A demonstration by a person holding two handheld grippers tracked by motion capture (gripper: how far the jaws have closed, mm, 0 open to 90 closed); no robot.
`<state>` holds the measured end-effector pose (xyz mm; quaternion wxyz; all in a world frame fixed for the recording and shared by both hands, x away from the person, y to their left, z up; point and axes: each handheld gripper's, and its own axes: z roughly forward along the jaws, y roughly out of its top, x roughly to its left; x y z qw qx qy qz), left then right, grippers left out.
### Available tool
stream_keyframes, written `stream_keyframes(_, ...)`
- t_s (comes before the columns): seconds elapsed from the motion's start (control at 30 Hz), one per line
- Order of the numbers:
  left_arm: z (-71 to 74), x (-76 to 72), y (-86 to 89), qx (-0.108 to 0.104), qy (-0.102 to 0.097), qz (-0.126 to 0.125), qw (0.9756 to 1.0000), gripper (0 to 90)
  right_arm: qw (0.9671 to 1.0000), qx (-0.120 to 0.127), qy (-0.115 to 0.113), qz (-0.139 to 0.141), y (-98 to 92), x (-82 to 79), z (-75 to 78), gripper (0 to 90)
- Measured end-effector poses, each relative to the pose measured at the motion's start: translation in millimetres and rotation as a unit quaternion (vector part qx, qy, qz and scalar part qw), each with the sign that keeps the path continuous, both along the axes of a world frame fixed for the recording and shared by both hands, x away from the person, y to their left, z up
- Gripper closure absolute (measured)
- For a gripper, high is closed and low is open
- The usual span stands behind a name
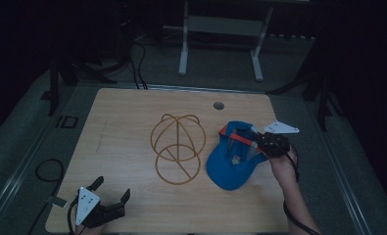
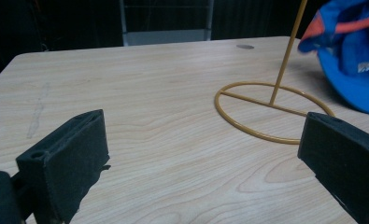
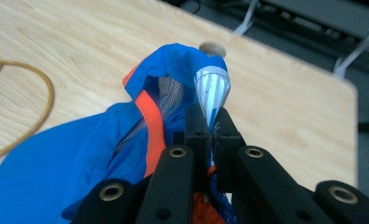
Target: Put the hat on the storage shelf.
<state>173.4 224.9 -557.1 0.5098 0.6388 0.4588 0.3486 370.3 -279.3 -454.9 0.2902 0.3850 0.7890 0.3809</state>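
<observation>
A blue cap (image 1: 232,156) with an orange band lies upside down on the right of the wooden table (image 1: 132,112). My right gripper (image 1: 259,143) is shut on its back edge; in the right gripper view the jaws pinch the blue and white fabric of the cap (image 3: 79,158) at my right gripper (image 3: 210,123). A yellow wire hat stand (image 1: 177,147) stands at mid-table, left of the cap. My left gripper (image 1: 113,188) rests open at the near left corner, nothing between its jaws. Its view shows the hat stand's ring base (image 2: 271,112) and part of the cap (image 2: 355,60) ahead.
A round cable hole (image 1: 219,105) sits in the table's far edge. Behind the table stands a grey metal frame (image 1: 220,39). Black cables (image 1: 46,171) lie on the floor at the left. Bare wood stretches across the table's left half.
</observation>
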Motion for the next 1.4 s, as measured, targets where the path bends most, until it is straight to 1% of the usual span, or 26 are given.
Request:
stream_keyframes(0.1,2.2,-0.3,-0.6,-0.003,0.001,0.002,1.0,2.1,0.9997,0.004,-0.018,0.013,2.9,-7.0,17.5,88.0)
stream_keyframes(0.2,5.8,-0.3,-2.5,-0.007,0.0,0.002,1.0,2.1,0.9989,0.003,-0.039,0.025,4.2,-14.1,35.1,88.0)
stream_keyframes(0.23,7.4,0.0,-3.3,-0.009,0.002,0.001,1.0,2.1,0.9986,0.003,-0.045,0.027,4.4,-16.7,40.7,88.0)
stream_keyframes(0.3,12.2,0.8,-5.8,-0.021,0.007,-0.004,0.9997,2.1,0.9977,0.003,-0.059,0.035,4.9,-22.5,52.1,88.0)
stream_keyframes(0.33,14.3,1.1,-6.7,-0.024,0.01,-0.006,0.9996,2.1,0.997,0.004,-0.065,0.042,5.0,-26.3,59.2,88.0)
stream_keyframes(0.4,20.4,1.3,-10.0,-0.028,0.012,-0.011,0.9995,2.1,0.996,0.0,-0.077,0.046,4.6,-32.4,70.5,88.0)
stream_keyframes(0.43,20.4,1.3,-10.0,-0.028,0.012,-0.011,0.9995,2.1,0.996,0.0,-0.077,0.046,4.6,-32.4,70.5,88.0)
stream_keyframes(0.47,25.7,1.4,-12.7,-0.024,0.014,-0.017,0.9995,2.1,0.9956,0.001,-0.08,0.049,4.4,-34.9,74.6,88.0)
stream_keyframes(0.5,29.4,1.5,-14.7,-0.022,0.014,-0.019,0.9995,2.3,0.9946,-0.004,-0.091,0.051,4.0,-40.1,82.5,88.0)
stream_keyframes(0.57,36.4,1.8,-18.9,-0.02,0.015,-0.028,0.9993,4.5,0.9932,-0.009,-0.104,0.052,3.8,-46.6,91.2,88.0)
stream_keyframes(0.63,43.2,1.7,-22.3,-0.024,0.005,-0.04,0.9989,4.5,0.9923,-0.009,-0.111,0.055,3.0,-51.9,97.8,88.0)
stream_keyframes(0.67,47.2,1.9,-24.7,-0.023,0.001,-0.038,0.999,4.5,0.9919,-0.009,-0.115,0.052,2.1,-54.6,100.4,88.0)
stream_keyframes(0.77,60.1,4.0,-32.7,-0.02,-0.001,-0.045,0.9988,4.5,0.9913,-0.005,-0.121,0.051,-0.9,-61.2,105.5,88.0)
stream_keyframes(0.8,64.5,4.9,-36.0,-0.022,0.0,-0.045,0.9987,4.6,0.9912,-0.005,-0.122,0.051,-2.0,-63.1,106.6,87.9)
stream_keyframes(0.9,79.2,8.2,-45.4,-0.021,-0.001,-0.058,0.9981,4.6,0.9911,0.0,-0.123,0.051,-6.3,-68.8,109.0,88.0)
stream_keyframes(0.97,90.3,10.0,-51.2,-0.01,-0.01,-0.064,0.9978,4.6,0.991,0.005,-0.123,0.052,-8.4,-73.4,110.3,87.9)
stream_keyframes(1.0,95.9,10.7,-54.1,-0.008,-0.016,-0.068,0.9976,4.6,0.9908,0.007,-0.123,0.055,-9.5,-75.9,111.1,87.9)
stream_keyframes(1.07,106.9,12.4,-59.9,-0.008,-0.025,-0.078,0.9966,4.6,0.9904,0.02,-0.122,0.062,-10.9,-82.6,112.8,87.9)
stream_keyframes(1.17,121.8,15.5,-68.7,-0.007,-0.038,-0.09,0.9952,4.6,0.9886,0.031,-0.129,0.072,-10.1,-93.7,114.5,87.9)
stream_keyframes(1.2,126.9,17.0,-71.9,-0.003,-0.041,-0.094,0.9947,4.6,0.988,0.032,-0.131,0.076,-9.3,-97.3,115.0,87.9)
stream_keyframes(1.3,134.7,21.2,-79.3,0.0,-0.042,-0.105,0.9936,4.6,0.9867,0.034,-0.132,0.089,-6.8,-107.6,116.3,88.0)
stream_keyframes(1.4,140.6,27.5,-89.2,0.003,-0.037,-0.117,0.9924,4.7,0.9855,0.034,-0.136,0.096,-4.3,-116.4,117.1,87.9)
